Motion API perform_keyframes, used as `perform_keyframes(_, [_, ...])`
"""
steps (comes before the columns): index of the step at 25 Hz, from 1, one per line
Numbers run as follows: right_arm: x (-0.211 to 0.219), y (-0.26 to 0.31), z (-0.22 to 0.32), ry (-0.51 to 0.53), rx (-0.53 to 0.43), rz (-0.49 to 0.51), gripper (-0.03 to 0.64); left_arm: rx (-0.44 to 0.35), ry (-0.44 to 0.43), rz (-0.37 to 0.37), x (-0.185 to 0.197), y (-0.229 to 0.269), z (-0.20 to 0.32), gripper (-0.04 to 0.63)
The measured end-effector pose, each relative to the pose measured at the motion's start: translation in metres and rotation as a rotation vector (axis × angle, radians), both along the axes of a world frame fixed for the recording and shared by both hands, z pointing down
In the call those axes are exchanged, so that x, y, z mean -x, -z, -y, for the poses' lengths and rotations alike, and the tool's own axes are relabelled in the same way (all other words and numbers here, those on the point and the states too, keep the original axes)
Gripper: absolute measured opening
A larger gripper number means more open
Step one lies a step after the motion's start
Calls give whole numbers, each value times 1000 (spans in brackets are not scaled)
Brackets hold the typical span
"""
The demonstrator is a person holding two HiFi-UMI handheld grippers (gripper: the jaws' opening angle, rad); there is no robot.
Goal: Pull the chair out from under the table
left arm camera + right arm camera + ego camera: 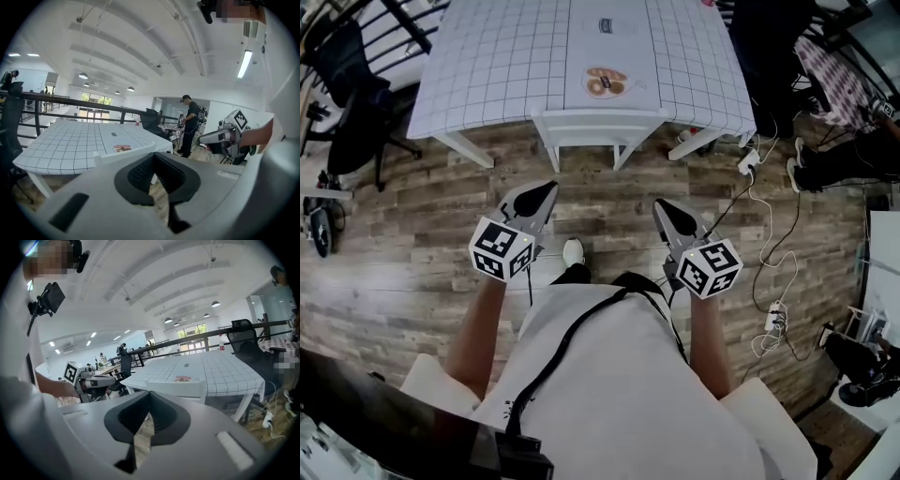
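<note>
A white chair (596, 126) is tucked under the table (487, 66), which wears a white cloth with a black grid; only the chair's back rail and legs show. That rail also appears in the left gripper view (126, 153) and the right gripper view (176, 386). My left gripper (549, 191) hovers over the wood floor short of the chair, jaws shut and empty. My right gripper (661, 208) is held level with it on the other side, also shut and empty. Both point toward the chair, apart from it.
A printed card (606, 82) lies on the table above the chair. Black office chairs (352, 84) stand at the left. A power strip and white cables (761, 187) trail over the floor at the right. A person (190, 123) stands beyond the table.
</note>
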State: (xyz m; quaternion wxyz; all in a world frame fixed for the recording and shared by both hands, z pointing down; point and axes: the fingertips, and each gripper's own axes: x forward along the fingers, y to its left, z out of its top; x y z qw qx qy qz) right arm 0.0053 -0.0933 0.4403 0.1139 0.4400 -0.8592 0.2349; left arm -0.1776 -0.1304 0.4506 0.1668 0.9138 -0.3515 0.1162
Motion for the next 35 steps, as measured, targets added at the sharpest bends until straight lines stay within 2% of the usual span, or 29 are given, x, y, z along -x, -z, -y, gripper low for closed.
perform_keyframes(7, [10, -3, 20, 12, 5, 19, 6, 24, 8, 30, 16, -16, 13, 8])
perform_keyframes(12, [-10, -2, 37, 3, -11, 35, 6, 13, 13, 55, 0, -13, 23, 8])
perform_keyframes(16, [-28, 1, 54, 37, -19, 79, 6, 10, 41, 91, -14, -13, 34, 8])
perform_keyframes(22, [-44, -10, 103, 169, -41, -5, 6, -12, 73, 221, -32, -25, 68, 8])
perform_keyframes(29, [-49, -35, 167, 290, -76, -134, 6, -14, 103, 304, -48, -41, 114, 8])
perform_keyframes(35, [-42, -66, 206, 372, -56, -200, 6, -53, 59, 436, -52, -55, 157, 8])
